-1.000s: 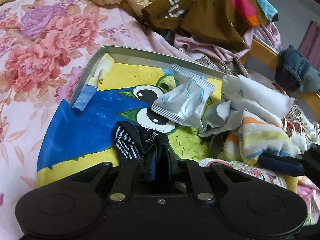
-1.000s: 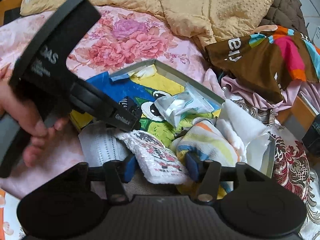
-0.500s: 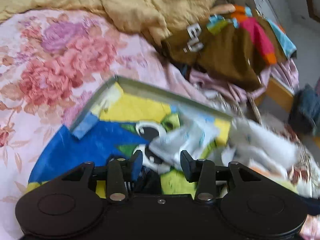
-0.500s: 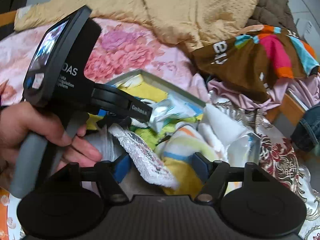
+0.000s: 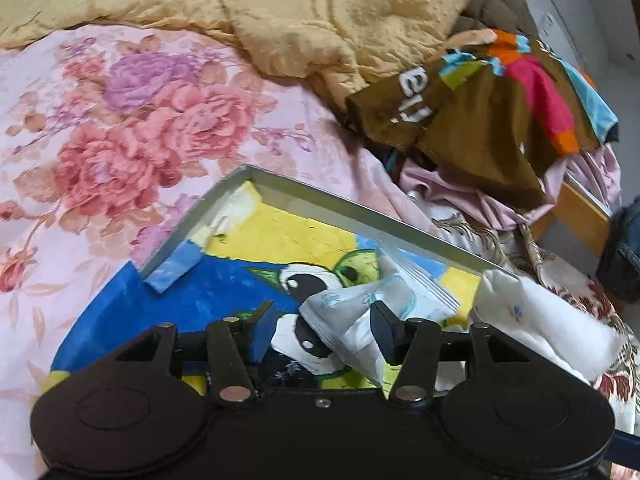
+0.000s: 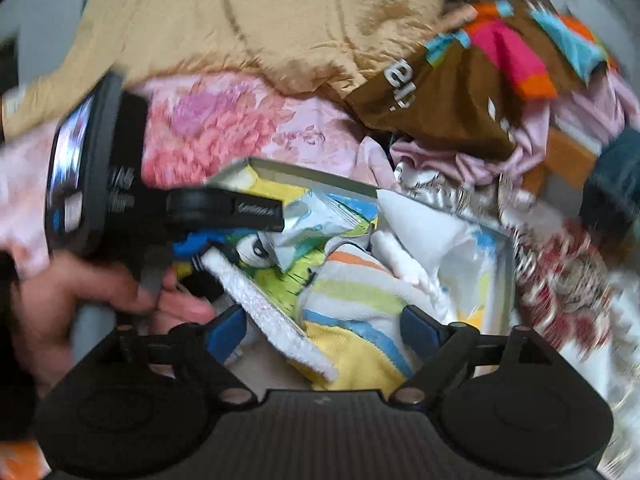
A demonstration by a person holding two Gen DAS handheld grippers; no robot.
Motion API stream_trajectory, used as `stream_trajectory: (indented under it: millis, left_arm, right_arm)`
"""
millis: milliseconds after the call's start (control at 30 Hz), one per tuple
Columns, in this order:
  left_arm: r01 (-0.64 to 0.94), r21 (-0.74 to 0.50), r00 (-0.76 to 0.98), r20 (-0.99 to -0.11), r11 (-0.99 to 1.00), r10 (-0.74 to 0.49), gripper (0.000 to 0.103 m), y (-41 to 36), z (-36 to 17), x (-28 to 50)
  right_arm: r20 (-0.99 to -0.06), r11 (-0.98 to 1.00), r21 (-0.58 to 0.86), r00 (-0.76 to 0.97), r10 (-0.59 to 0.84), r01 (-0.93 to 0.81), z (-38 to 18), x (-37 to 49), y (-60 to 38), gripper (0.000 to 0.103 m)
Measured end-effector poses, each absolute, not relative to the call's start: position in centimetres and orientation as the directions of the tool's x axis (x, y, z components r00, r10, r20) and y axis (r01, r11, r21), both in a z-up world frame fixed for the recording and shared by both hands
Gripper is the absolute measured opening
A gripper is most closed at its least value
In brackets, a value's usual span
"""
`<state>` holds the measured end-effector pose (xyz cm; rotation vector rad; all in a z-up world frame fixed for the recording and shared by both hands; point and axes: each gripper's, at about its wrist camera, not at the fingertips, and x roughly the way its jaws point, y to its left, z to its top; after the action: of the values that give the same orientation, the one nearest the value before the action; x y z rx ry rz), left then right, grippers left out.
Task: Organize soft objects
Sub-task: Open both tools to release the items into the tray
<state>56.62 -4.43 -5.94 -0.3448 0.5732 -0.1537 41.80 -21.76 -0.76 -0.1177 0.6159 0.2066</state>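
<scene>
A metal tray (image 5: 360, 208) lined with a cartoon picture lies on the bed. In it are a tissue packet (image 5: 380, 304), a white cloth (image 5: 540, 320), a striped towel (image 6: 352, 300) and a white textured washcloth (image 6: 272, 312). My left gripper (image 5: 322, 330) hovers over the tray's near part, its jaws opening and gripping nothing. A dark sock (image 5: 288, 372) shows just below them. My right gripper (image 6: 322, 330) is opening wide above the washcloth and the striped towel, its pads clear of both. In the right wrist view a hand (image 6: 100, 300) holds the left gripper (image 6: 256, 212).
A beige quilt (image 5: 320, 20) is heaped at the back. A brown garment with bright patches (image 5: 480, 120) and pink cloth (image 5: 460, 184) lie beyond the tray. The floral sheet (image 5: 100, 140) spreads to the left. A wooden bed edge (image 5: 580, 216) and denim (image 5: 624, 260) are at the right.
The left gripper has let go of the dotted dark sock and tilted up. The right jaws have spread away from the white washcloth, and that gripper has lifted and rolled.
</scene>
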Motion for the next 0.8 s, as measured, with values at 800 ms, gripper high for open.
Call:
stream_trajectory:
  millis: [800]
  left_arm:
    - [0.029,-0.321,0.853,-0.485,0.947,-0.191,0.066,-3.7,-4.7,55.9]
  right_arm:
    - [-0.557,0.977,0.214,0.819,0.139,-0.019,-1.2,44.4,-27.3,0.1]
